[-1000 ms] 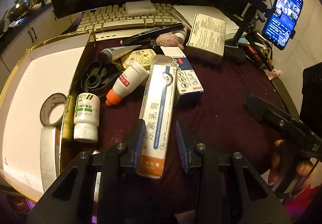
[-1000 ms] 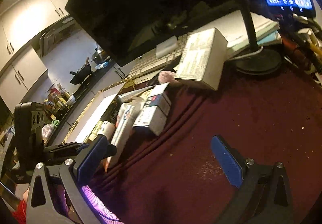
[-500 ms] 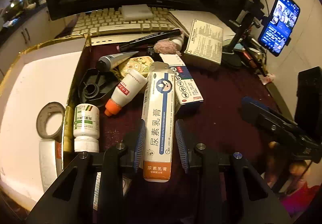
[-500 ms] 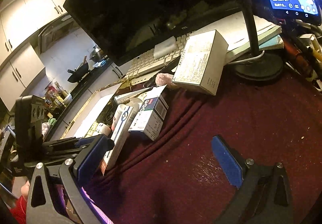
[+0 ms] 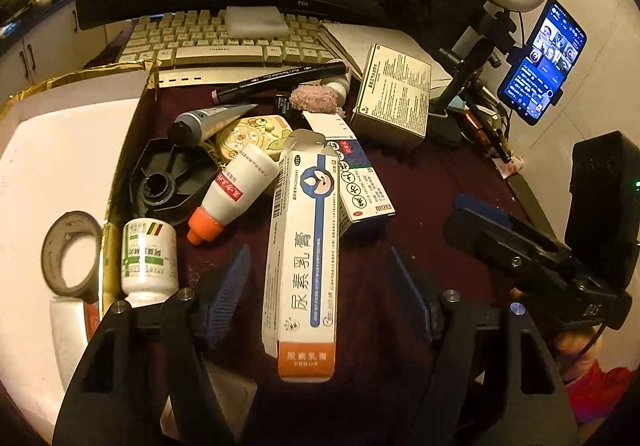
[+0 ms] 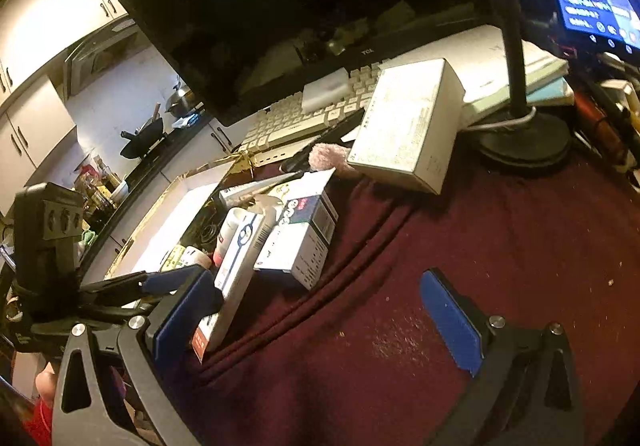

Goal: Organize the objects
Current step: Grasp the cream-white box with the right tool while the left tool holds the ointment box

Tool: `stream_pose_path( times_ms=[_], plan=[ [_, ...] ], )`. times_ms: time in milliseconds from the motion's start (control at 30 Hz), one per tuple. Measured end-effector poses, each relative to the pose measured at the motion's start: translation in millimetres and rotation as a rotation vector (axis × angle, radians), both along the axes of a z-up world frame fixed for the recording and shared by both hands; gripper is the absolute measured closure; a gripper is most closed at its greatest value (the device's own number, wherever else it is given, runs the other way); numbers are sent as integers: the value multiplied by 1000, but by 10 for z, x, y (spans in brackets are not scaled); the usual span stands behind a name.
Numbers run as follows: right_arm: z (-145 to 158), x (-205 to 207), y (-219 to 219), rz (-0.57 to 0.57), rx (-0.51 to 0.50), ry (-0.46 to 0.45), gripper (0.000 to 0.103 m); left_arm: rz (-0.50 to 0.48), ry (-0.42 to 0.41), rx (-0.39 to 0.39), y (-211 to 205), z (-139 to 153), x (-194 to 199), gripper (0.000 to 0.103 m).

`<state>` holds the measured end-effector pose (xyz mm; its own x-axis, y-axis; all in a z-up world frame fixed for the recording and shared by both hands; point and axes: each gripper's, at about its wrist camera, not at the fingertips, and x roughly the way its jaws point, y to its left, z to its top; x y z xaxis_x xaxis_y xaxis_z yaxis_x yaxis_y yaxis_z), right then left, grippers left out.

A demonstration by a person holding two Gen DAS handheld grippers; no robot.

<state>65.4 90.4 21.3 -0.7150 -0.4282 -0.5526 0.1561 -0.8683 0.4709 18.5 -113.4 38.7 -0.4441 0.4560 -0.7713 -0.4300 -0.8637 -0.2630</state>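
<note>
A long white ointment box (image 5: 302,258) with an orange end lies on the maroon cloth between the fingers of my left gripper (image 5: 320,286), which is open with both pads clear of it. The box also shows in the right wrist view (image 6: 236,266). A white bottle with an orange cap (image 5: 234,193), a white pill bottle (image 5: 148,258), a grey tube (image 5: 208,121) and a small blue-and-white box (image 5: 360,181) lie around it. My right gripper (image 6: 320,322) is open and empty over bare cloth to the right.
A gold-edged white box (image 5: 60,149) at the left holds a tape roll (image 5: 70,254). A keyboard (image 5: 224,41), monitor, black marker (image 5: 280,79), beige carton (image 5: 394,93), ring-light stand and phone (image 5: 542,61) crowd the back and right.
My left gripper has opened wide and let go of the long ointment box, which now lies on the cloth. The right gripper has shifted slightly.
</note>
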Motion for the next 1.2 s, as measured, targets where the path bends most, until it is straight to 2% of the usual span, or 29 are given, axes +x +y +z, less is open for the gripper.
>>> stream_pose_path(
  times_ms=[167, 267, 367, 467, 767, 900, 1000, 1200],
  plan=[
    [24, -72, -34, 9, 9, 4, 0, 8, -44, 6, -18, -110, -93, 32],
    [11, -104, -40, 14, 11, 1, 0, 3, -40, 18, -22, -111, -101, 35],
    [-8, -132, -21, 12, 6, -6, 0, -12, -58, 32, -15, -133, -111, 59],
    [-32, -153, 9, 3, -4, -14, 0, -18, -87, 48, -16, -179, -126, 67],
    [-64, -137, 67, -8, -13, -46, 0, -53, -56, 97, 37, -42, 13, 70],
    [25, -115, 120, -22, 9, -31, 0, -33, -41, 87, -25, -19, 43, 70],
    [89, -114, 182, -58, 45, -24, 0, -5, -74, 74, -78, -105, -16, 70],
    [241, -380, 363, -161, 73, -78, 0, -18, -68, 49, 16, -141, -25, 70]
  ],
)
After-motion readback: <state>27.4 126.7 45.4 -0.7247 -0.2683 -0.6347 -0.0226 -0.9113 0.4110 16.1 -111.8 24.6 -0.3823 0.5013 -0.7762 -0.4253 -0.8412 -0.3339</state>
